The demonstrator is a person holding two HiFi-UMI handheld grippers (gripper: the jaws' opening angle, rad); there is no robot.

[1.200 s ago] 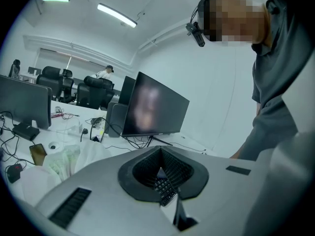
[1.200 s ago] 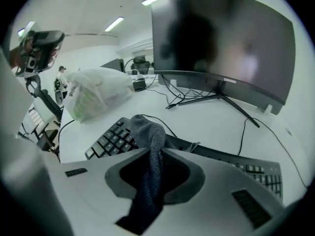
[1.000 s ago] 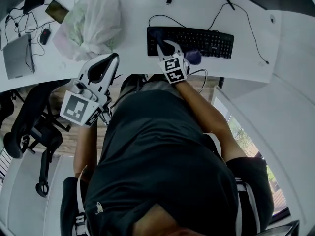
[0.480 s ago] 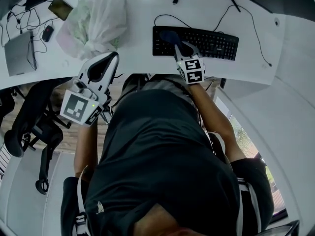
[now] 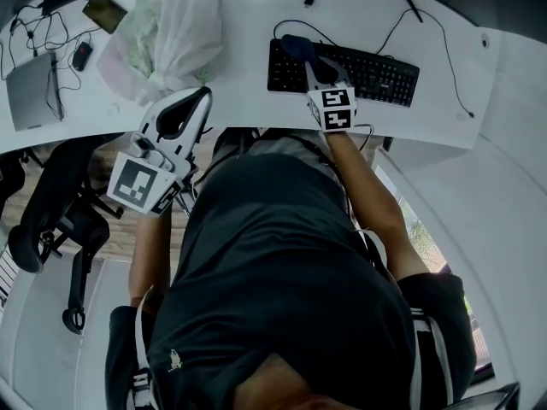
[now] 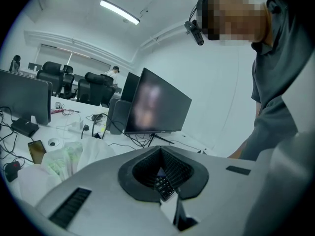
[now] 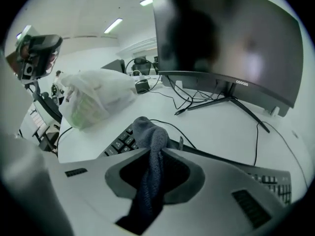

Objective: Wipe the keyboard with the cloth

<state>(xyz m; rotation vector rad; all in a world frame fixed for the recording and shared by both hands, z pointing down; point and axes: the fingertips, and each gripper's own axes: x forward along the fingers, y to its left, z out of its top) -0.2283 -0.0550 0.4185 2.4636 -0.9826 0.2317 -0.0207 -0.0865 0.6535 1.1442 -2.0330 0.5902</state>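
A black keyboard [image 5: 367, 73] lies on the white desk [image 5: 248, 32]. My right gripper [image 5: 308, 61] is over the keyboard's left end, shut on a dark blue cloth [image 5: 295, 47]. The cloth's bunched end rests at the far left corner of the keys. In the right gripper view the cloth [image 7: 150, 141] hangs between the jaws above the keys [image 7: 119, 142]. My left gripper [image 5: 197, 100] is held off the desk's near edge, to the left of the keyboard. Its jaws meet with nothing between them, as the left gripper view [image 6: 160, 151] shows.
A full white plastic bag [image 5: 167, 37] sits left of the keyboard. Farther left are a laptop [image 5: 30, 92], a phone [image 5: 101, 11] and cables. A monitor [image 7: 226, 38] stands behind the keyboard. An office chair [image 5: 60, 220] is below the desk edge at left.
My right gripper has carried the cloth a little rightward and toward the keyboard's far edge. The left gripper has stayed where it was.
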